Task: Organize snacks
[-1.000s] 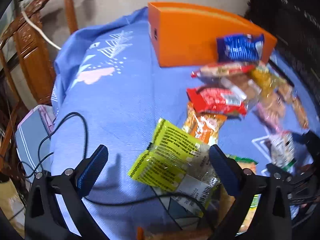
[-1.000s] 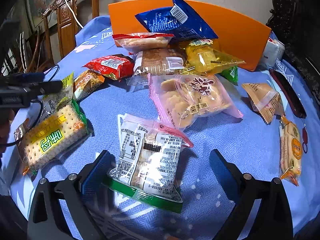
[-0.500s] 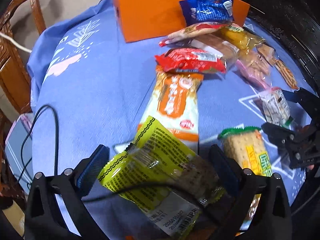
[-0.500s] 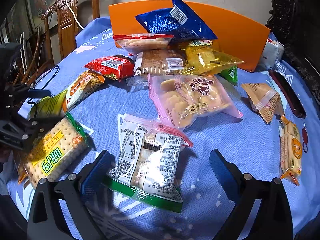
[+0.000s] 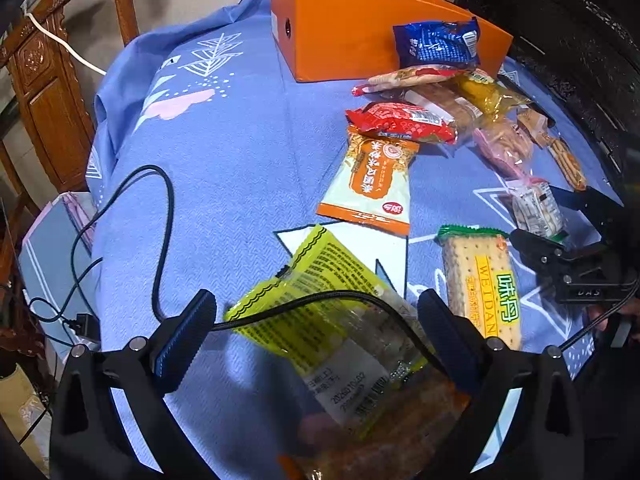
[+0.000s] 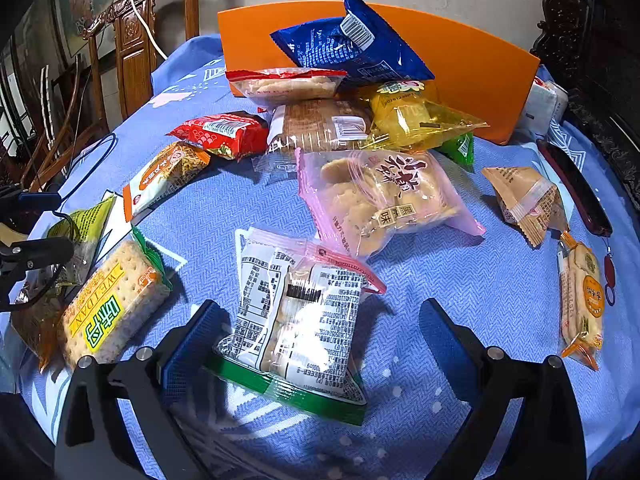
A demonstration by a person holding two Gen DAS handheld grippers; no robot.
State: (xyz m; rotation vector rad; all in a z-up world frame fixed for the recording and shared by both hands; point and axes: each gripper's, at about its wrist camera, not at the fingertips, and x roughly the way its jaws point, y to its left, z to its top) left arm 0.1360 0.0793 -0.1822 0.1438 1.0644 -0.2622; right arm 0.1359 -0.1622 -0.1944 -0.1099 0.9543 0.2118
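My left gripper (image 5: 316, 332) gapes wide, holding nothing; the yellow snack packet (image 5: 320, 312) lies between its jaws, light, crinkly, slippery, so I'd pinch its flat middle. My right gripper (image 6: 316, 340) is wide open over the white biscuit packet (image 6: 296, 312).

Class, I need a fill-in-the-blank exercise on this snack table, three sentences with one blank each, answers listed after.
1. The blue snack bag leans against the ____ box.
2. The tablecloth under the snacks is ____.
3. Between the open fingers of the left gripper lies a packet with a ____ printed end.

Answers: orange; blue; yellow
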